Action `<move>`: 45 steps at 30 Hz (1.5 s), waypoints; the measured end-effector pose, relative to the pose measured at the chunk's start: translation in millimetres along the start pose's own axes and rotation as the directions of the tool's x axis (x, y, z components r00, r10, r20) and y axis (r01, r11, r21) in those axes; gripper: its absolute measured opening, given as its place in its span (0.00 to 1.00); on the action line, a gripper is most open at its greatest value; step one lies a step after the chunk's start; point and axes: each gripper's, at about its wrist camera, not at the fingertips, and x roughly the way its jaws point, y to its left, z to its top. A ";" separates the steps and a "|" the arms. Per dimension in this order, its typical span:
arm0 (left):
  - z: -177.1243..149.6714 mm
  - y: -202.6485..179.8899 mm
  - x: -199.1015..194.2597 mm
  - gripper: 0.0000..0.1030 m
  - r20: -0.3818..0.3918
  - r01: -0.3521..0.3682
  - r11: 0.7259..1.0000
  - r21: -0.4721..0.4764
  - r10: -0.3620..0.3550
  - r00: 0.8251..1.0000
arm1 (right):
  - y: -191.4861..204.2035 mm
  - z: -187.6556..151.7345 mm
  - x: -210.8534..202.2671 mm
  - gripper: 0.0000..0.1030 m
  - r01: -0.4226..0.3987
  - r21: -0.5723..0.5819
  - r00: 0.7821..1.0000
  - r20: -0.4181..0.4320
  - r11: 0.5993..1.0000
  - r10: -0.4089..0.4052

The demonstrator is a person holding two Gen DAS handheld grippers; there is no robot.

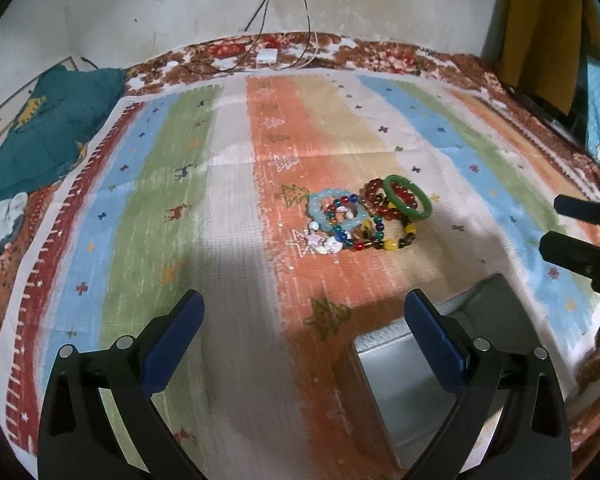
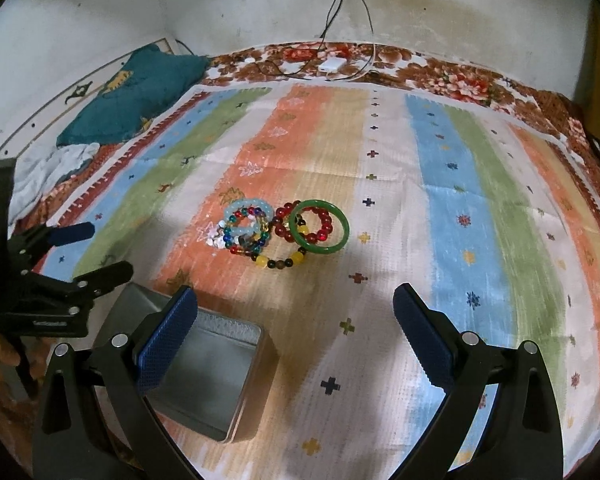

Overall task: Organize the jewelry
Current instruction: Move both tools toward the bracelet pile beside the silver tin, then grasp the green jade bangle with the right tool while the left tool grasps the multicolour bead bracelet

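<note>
Both of my hand-held grippers stand wide apart, empty: the left hand-held gripper (image 1: pixel 304 320) and the right hand-held gripper (image 2: pixel 296 316). Ahead of both I count one heap of bracelets: a pale blue bead bracelet (image 2: pixel 244 210), a multicoloured one (image 2: pixel 256 242), a red one (image 2: pixel 316 224), a yellow-and-dark one (image 2: pixel 284 260), and one green bangle (image 2: pixel 320 226). One open tin box (image 2: pixel 212 376) sits just under the right one's left finger. All lie on a striped cloth (image 2: pixel 440 200) over a bed by a stained wall (image 2: pixel 440 20).

Dim, soft-shadowed fisheye views, edges warped and dark.
</note>
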 end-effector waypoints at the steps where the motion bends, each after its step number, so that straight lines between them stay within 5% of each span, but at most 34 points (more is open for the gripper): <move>1: 1.8 -0.2 3.0 0.95 -0.001 -0.001 1.000 0.009 0.001 1.000 | 0.6 1.1 2.4 0.96 -0.001 -0.005 1.000 -0.005 1.000 0.001; 10: 11.9 11.0 18.9 0.95 -0.042 0.071 0.995 -0.064 -0.074 0.996 | 2.6 10.3 17.7 0.96 -0.029 -0.019 0.999 -0.035 0.999 0.028; 19: 19.9 12.4 33.8 0.95 -0.058 0.063 0.997 -0.055 -0.066 0.996 | 1.6 18.5 35.8 0.96 -0.026 -0.024 0.998 -0.059 0.999 0.025; 45: 45.5 -7.5 78.4 0.94 0.002 0.140 0.973 0.184 -0.143 0.990 | -4.3 35.6 89.8 0.96 -0.043 -0.117 0.996 -0.082 0.992 0.033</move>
